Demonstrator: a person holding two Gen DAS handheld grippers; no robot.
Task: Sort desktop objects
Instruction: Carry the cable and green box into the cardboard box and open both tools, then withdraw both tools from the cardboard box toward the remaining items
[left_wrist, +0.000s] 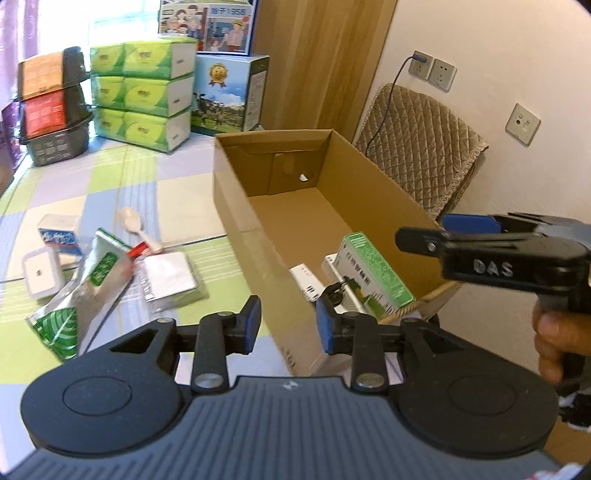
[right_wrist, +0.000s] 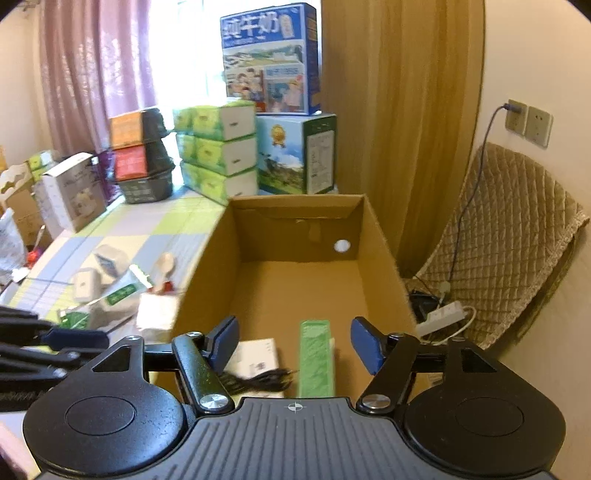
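Observation:
An open cardboard box (left_wrist: 236, 192) (right_wrist: 380, 236) stands on the checked tablecloth. In its near end lie a green-and-white carton (left_wrist: 376, 273) (right_wrist: 316, 354), a white box (left_wrist: 306, 282) (right_wrist: 255, 356) and a black cable (right_wrist: 258, 382). My left gripper (left_wrist: 288, 325) is open over the box's near left wall, holding nothing. My right gripper (right_wrist: 295, 345) hovers open above the box's near end, empty; it also shows in the left wrist view (left_wrist: 443, 236), held by a hand. Left of the box lie a green foil pouch (left_wrist: 88, 280), a silver packet (left_wrist: 170, 273), a wooden spoon (left_wrist: 138, 229) and small white boxes (left_wrist: 59, 236).
Stacked green tissue packs (left_wrist: 144, 96) (right_wrist: 218, 151), milk cartons (left_wrist: 229, 96) (right_wrist: 295, 155) and black baskets (left_wrist: 55, 107) line the table's far edge. A quilted chair (left_wrist: 417, 147) (right_wrist: 509, 236) and a power strip (right_wrist: 443, 314) sit right of the box, by the wall.

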